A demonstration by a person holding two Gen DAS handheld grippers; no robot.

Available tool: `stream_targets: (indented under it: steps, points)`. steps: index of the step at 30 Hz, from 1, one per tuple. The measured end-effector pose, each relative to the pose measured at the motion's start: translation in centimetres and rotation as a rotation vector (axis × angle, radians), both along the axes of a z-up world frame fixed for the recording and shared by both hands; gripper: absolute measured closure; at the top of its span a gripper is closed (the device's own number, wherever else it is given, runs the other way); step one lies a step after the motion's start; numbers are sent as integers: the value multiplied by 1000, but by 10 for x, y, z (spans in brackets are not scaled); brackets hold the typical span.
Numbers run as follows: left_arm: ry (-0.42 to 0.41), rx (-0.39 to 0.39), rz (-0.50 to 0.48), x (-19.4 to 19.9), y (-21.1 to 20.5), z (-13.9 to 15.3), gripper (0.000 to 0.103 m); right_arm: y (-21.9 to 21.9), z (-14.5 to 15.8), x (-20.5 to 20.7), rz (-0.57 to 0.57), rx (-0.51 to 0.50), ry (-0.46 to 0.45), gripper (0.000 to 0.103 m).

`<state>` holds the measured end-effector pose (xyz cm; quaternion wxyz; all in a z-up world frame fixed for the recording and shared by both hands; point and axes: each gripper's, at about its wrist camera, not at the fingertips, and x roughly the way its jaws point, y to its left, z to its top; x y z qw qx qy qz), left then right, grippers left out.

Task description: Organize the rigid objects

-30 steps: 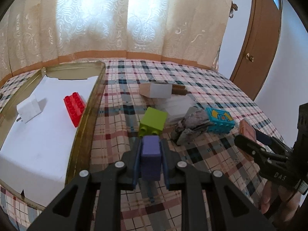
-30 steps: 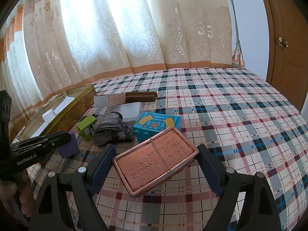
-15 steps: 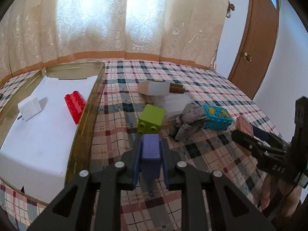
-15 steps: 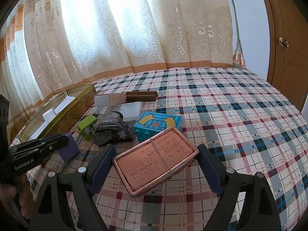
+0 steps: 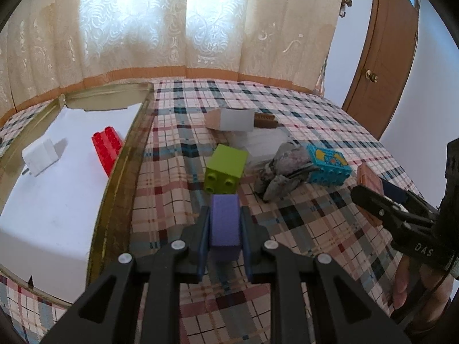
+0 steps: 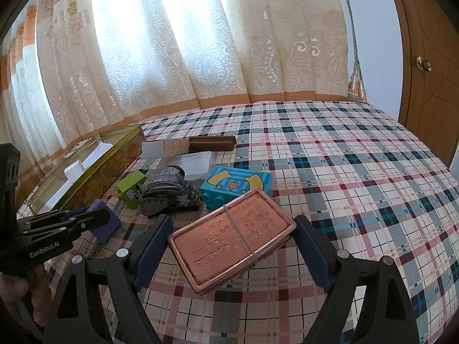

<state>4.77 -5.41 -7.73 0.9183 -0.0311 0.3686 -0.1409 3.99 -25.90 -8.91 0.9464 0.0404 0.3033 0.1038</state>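
A: What's in the left wrist view?

B: Left gripper [image 5: 225,239] at bottom centre, jaws closed tight on a purple block [image 5: 224,223], held over a plaid bedspread [image 5: 301,109]; just above it in frame, a lime green brick [image 5: 226,169] lies on the cloth; left side of frame, a gold-rimmed tray [image 5: 114,200] w/ white floor, holding a red brick [image 5: 106,148] & a white cube [image 5: 40,157], apart from each other.

A: And centre-right?

B: A grey sequinned pouch [image 5: 282,169] touching a turquoise brick [image 5: 328,163]; above them a white-and-tan box [image 5: 229,119], w/ a brown comb [image 5: 265,120] just right of it; a clear plastic case [image 5: 259,143] sits below the box.

A: Right wrist view?

B: Right gripper [image 6: 232,246] at lower centre, jaws wide, pads pressing the two short ends of a copper-coloured tin [image 6: 231,238], embossed lid up, a rubber band across it; tin is lifted off the bedspread, tilted a little; turquoise brick just behind it in frame; the left gripper w/ its purple block shows at lower left; a hand [image 6: 17,295] at the bottom-left edge; curtains [image 6: 200,43] fill the top; wooden door [image 6: 430,57] at the right edge.
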Motion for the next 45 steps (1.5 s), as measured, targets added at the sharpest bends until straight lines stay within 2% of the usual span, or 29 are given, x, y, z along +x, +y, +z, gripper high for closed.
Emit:
stream_targets:
  steps: [18,45]
  points:
    - [-250,58,24,-40,1,19,85,1,5,-13,10,-8,-77,16]
    - [-311,63,94,-51,18,23,85,5,13,-43,-1,-43,-253,16]
